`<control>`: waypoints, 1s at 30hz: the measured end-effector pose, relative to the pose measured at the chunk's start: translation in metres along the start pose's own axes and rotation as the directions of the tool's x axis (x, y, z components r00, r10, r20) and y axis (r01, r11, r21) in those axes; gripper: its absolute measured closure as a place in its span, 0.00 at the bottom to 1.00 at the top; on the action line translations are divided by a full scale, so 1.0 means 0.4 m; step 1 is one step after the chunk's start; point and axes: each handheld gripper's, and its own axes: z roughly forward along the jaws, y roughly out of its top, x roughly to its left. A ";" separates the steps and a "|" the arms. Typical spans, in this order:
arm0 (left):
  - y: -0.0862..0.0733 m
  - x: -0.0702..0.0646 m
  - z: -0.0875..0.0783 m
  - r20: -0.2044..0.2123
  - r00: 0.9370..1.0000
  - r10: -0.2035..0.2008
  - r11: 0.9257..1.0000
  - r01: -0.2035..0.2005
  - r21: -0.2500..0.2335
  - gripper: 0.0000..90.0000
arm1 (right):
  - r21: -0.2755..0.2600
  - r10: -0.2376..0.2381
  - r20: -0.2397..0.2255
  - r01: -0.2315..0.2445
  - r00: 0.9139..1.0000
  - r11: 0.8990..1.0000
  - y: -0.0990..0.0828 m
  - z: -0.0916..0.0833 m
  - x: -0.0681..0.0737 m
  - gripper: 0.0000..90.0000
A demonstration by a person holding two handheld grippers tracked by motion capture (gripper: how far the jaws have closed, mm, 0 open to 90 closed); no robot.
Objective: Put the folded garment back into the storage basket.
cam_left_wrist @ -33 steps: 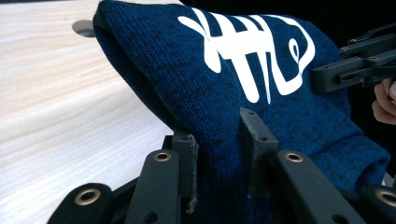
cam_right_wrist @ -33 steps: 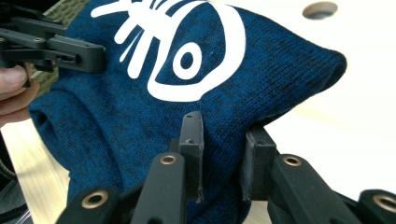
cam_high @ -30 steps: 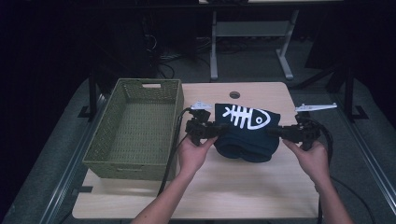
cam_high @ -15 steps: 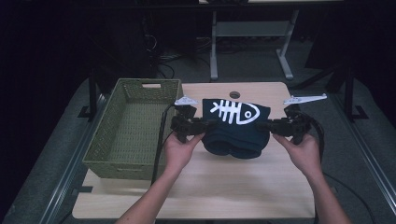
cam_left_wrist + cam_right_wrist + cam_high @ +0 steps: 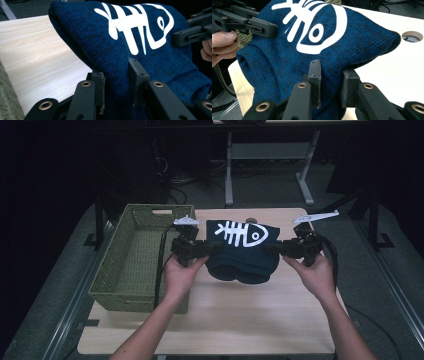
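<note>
Navy knit sweater (image 5: 243,251) with a white fishbone print hangs above the desk (image 5: 210,320), pinched at either end by 2 tools, left tool (image 5: 200,251) and right tool (image 5: 280,249), probably for carrying to the green basket (image 5: 131,265) alongside.

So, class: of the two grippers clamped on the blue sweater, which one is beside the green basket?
The left gripper. It grips the sweater at the edge next to the basket; the right gripper holds the far edge, away from it.
</note>
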 end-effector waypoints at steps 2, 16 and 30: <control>0.002 0.007 -0.004 -0.004 1.000 0.002 1.000 -0.002 0.005 0.77 | 0.001 -0.001 -0.005 0.001 1.000 1.000 0.005 0.006 0.001 0.81; 0.008 0.049 -0.045 -0.007 1.000 -0.028 1.000 0.028 0.002 0.74 | 0.000 -0.016 -0.026 0.016 1.000 1.000 0.047 0.050 0.034 0.81; 0.006 0.105 -0.099 -0.013 0.999 -0.045 0.999 0.045 0.003 0.76 | 0.004 -0.031 -0.056 0.031 0.998 1.000 0.088 0.099 0.068 0.81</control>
